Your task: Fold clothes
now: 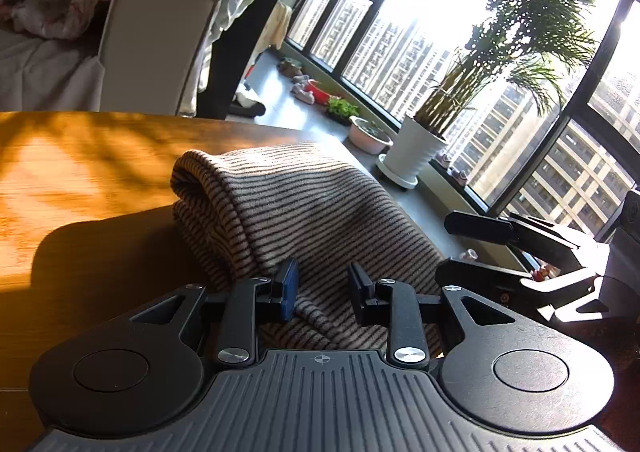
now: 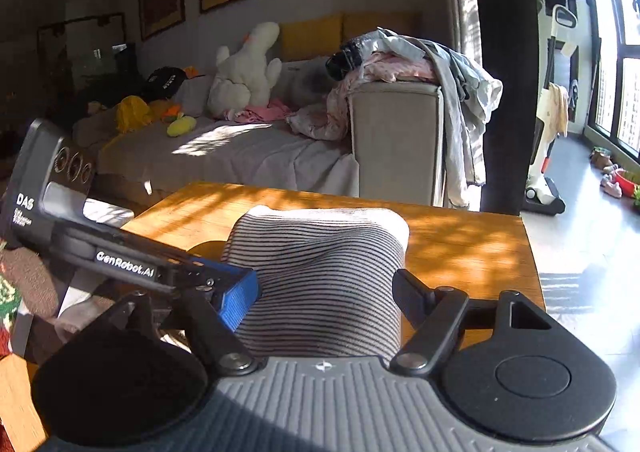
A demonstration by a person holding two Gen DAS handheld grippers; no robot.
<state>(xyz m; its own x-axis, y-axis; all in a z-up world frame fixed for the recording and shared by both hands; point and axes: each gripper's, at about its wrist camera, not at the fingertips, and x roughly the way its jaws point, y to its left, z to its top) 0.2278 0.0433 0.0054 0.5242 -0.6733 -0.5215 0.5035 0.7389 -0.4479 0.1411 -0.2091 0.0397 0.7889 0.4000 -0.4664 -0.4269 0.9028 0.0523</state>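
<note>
Your folded striped garment lies on the wooden worktop, a thick bundle of beige cloth with thin dark stripes. Its rounded fold faces the far side of the worktop, toward the sofa, and its near end hangs toward you over the worktop's edge.

Your left tongs sit low over the near end of the garment. Their two fingers stand a narrow gap apart, with a ridge of striped cloth rising between them. From this angle you cannot tell whether the blue pad and its partner actually press on the cloth or only stand beside it.

Your right tongs straddle the same garment from the other side. In the right wrist view their fingers are spread wide, one on each flank of the bundle, and both stand just clear of the cloth, holding nothing. In that view, the left tongs come in from the left of the garment, their blue-tipped finger just beside the cloth.

Beyond the garment, on the far side of the worktop, the sofa carries a heap of loose clothes on its armrest and a white plush toy on its seat. To the right of the garment, a potted palm stands by the tall windows.
</note>
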